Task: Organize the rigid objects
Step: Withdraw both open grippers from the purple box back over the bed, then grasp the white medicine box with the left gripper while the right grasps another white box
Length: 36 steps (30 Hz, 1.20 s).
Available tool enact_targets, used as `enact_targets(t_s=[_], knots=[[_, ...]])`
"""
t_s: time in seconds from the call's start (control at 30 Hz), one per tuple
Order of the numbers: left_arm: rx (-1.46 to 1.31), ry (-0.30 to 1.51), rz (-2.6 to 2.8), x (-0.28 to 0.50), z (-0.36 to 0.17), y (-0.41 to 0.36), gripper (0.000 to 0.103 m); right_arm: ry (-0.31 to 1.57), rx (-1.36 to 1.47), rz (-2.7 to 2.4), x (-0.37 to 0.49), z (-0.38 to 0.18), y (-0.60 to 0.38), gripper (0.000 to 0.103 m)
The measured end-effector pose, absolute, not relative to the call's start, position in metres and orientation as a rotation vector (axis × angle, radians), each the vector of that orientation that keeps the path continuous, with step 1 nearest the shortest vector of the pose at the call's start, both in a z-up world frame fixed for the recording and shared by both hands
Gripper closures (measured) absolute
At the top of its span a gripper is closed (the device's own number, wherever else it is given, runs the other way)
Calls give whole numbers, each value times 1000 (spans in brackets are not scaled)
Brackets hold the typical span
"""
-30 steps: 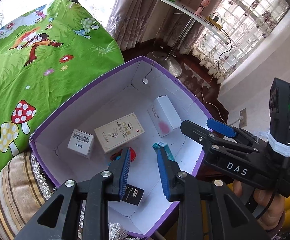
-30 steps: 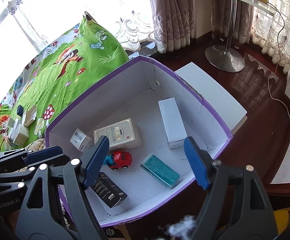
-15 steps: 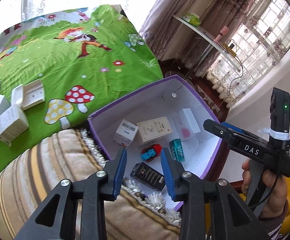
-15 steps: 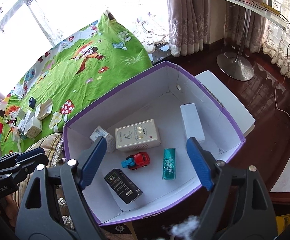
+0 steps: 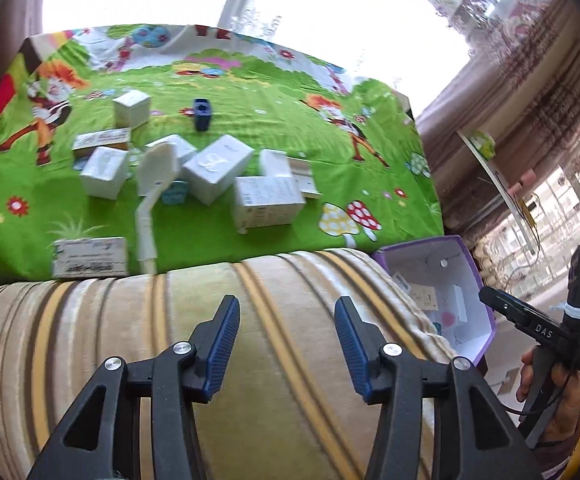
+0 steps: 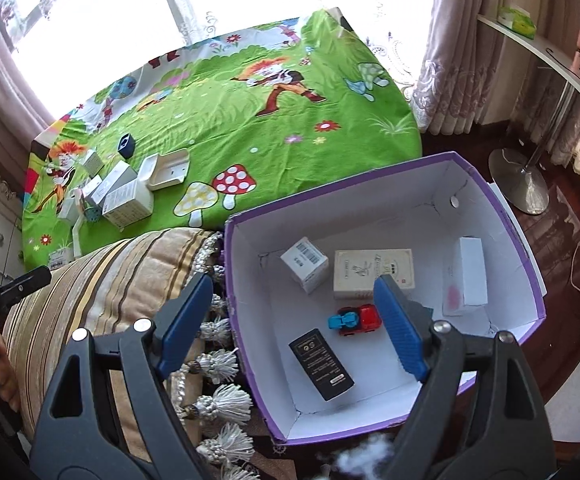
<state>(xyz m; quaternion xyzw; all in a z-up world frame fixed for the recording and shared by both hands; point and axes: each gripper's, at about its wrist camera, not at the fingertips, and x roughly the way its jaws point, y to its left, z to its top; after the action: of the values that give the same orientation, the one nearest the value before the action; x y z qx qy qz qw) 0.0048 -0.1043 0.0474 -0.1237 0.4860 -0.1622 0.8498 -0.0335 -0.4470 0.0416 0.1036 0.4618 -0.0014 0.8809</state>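
Note:
A purple box (image 6: 501, 216) with a white inside stands on the floor beside the bed; it also shows in the left wrist view (image 5: 485, 320). In it lie a barcode box (image 6: 303, 264), a cream box (image 6: 369, 272), a white box (image 6: 467, 276), a red and blue toy car (image 6: 355, 319) and a black box (image 6: 321, 364). Several white boxes (image 5: 218, 168) and a dark blue block (image 5: 202, 113) lie on the green bedsheet (image 5: 250, 112). My left gripper (image 5: 286, 344) is open and empty over a striped cushion (image 5: 130, 340). My right gripper (image 6: 290, 328) is open and empty above the box's near left part.
A white scoop-like tool (image 5: 148, 216) lies among the boxes on the sheet. The cushion's tassels (image 6: 222, 400) hang next to the purple box. A table stand (image 6: 523, 184) and curtains (image 6: 461, 48) are at the right, over a dark wood floor.
My left gripper has swung away from the purple box toward the bed and opened wider. A teal box fell into the purple box; my right finger now covers that spot. The right gripper has pulled back.

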Motion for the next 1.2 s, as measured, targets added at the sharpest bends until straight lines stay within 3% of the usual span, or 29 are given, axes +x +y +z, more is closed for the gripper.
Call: enact_targets(t_s=[0.23,0.37,0.5,1.2], knots=[[-369,1014,-194,-7,37,-33,42,959,123,84,-27,54,-399,18],[-369,1017,-133,-7,34,-16,29,960,102,140,-23,59,-377,17],[-340,1053,-74,2,28,-6,24,965,74,182,-18,59,-356,17],[-153,1299,6,85,-23,-16,20,957,-34,316,-3,77,-282,17]])
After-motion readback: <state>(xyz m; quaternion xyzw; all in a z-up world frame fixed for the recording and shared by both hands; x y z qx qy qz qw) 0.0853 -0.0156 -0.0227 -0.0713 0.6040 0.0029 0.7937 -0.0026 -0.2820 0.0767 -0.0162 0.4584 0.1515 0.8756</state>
